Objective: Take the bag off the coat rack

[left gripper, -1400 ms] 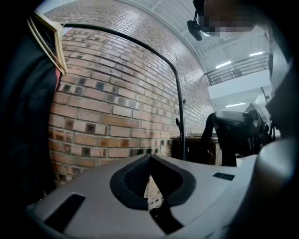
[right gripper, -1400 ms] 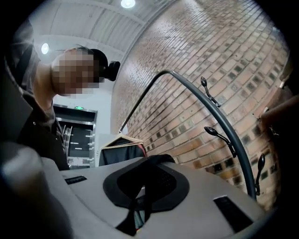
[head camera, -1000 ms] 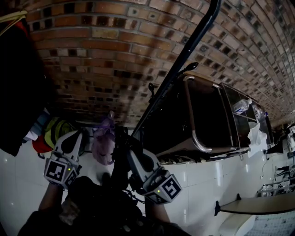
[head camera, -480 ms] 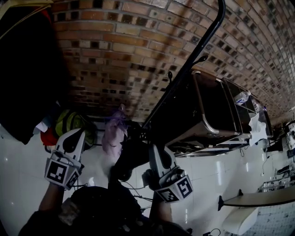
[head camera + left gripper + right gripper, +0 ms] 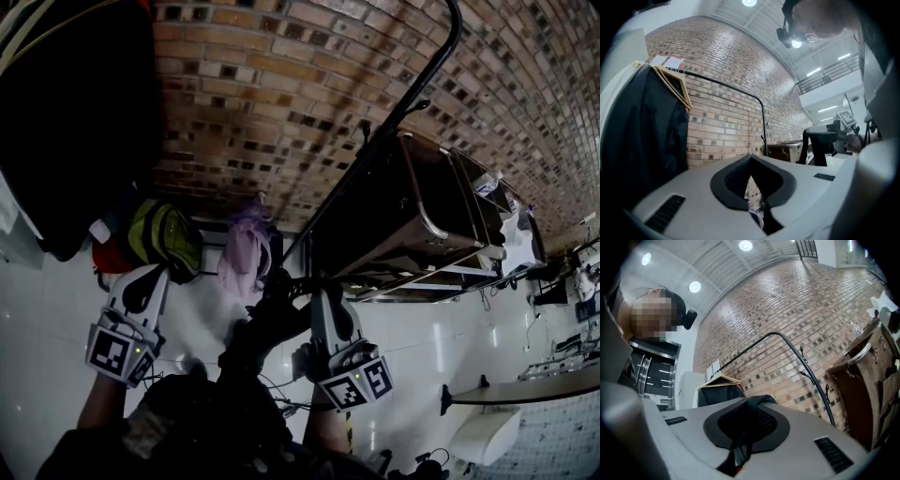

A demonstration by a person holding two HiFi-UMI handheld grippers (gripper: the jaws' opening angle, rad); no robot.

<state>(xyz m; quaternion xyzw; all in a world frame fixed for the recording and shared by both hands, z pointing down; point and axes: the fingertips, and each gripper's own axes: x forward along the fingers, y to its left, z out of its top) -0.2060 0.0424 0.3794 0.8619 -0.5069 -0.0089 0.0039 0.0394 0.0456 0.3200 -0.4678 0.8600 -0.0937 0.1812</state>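
Risk lies mostly with the strap. The left claw (image 5: 153, 274) is together and empty, lending no support. The black bag (image 5: 258, 337) hangs just left of and below the right claw (image 5: 323, 298), which is clamped on its strap (image 5: 746, 427). Just beyond that claw, the coat rack (image 5: 403, 103) could snag the strap, or the thin grip could slip.

brick wall (image 5: 281, 84): mottled red-brown, tan and dark bricks, pale mortar
coat rack (image 5: 401, 114): black
bag (image 5: 265, 330): black
second bag (image 5: 242, 255): lilac
backpack (image 5: 169, 239): yellow-green
garment (image 5: 66, 112): black
cabinet (image 5: 389, 211): dark brown
floor (image 5: 42, 366): glossy white tiles
left gripper (image 5: 150, 274): pale grey, black pads, black-and-white square markers
right gripper (image 5: 323, 292): pale grey, black pads, black-and-white square markers
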